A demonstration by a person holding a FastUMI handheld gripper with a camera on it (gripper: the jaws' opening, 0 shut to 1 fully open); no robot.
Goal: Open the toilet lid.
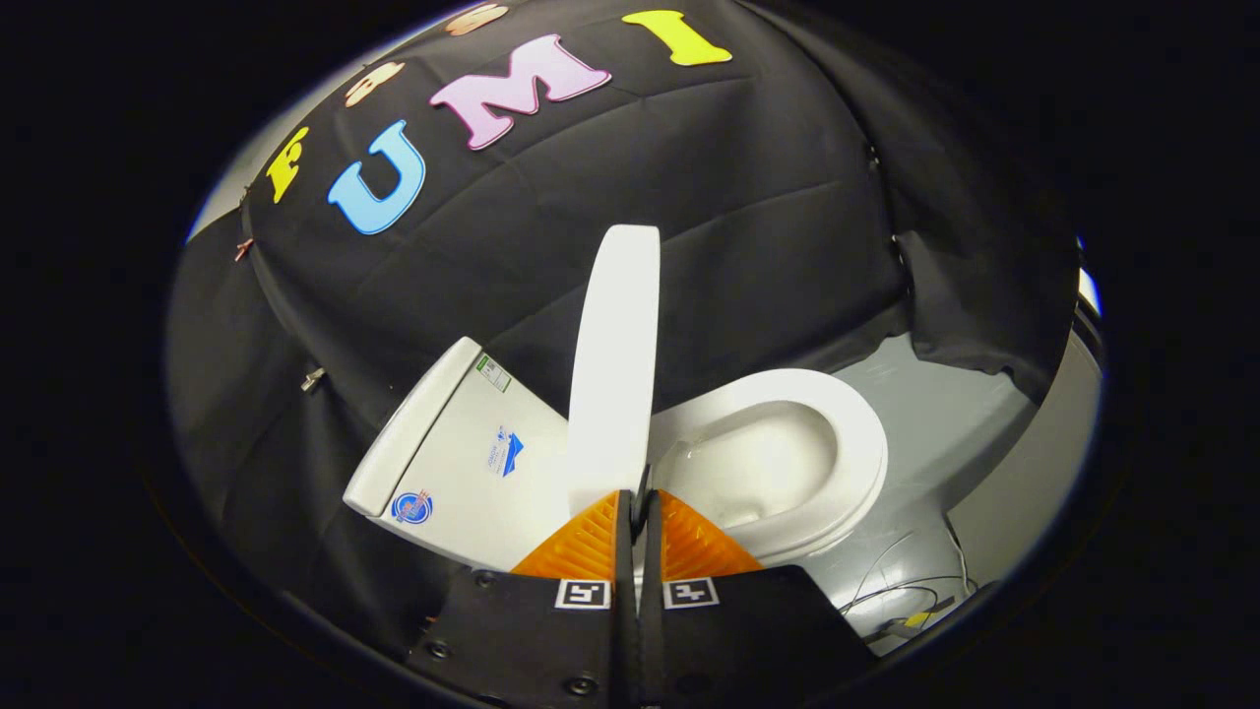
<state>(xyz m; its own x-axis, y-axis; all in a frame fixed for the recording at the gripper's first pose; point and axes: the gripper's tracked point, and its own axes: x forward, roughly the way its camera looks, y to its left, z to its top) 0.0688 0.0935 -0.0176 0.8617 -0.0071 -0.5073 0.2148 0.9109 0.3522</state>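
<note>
- Just ahead of our gripper [640, 502], the toilet lid [612, 364] stands raised on edge, its long axis running up and away from the fingertips toward the black cloth wall [748, 197].
- Our fingers are closed together with barely a slit between them, at the lid's lower edge; we cannot tell whether they pinch it.
- Beside the lid, the seat [856, 443] rings the open bowl [763, 463]; the tank [463, 453] lies on the other side.

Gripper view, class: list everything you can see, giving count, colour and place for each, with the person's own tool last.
lid: one, white, raised upright between tank and bowl, just ahead of the fingers.
tank: one, white, beside the lid, stickers on it.
seat: one, white, down on the bowl, beyond the fingers.
floor: grey, under the toilet.
cables: a few, thin, on the floor by the bowl.
gripper: one, jaws nearly together at the lid's edge; grip unclear.
</note>
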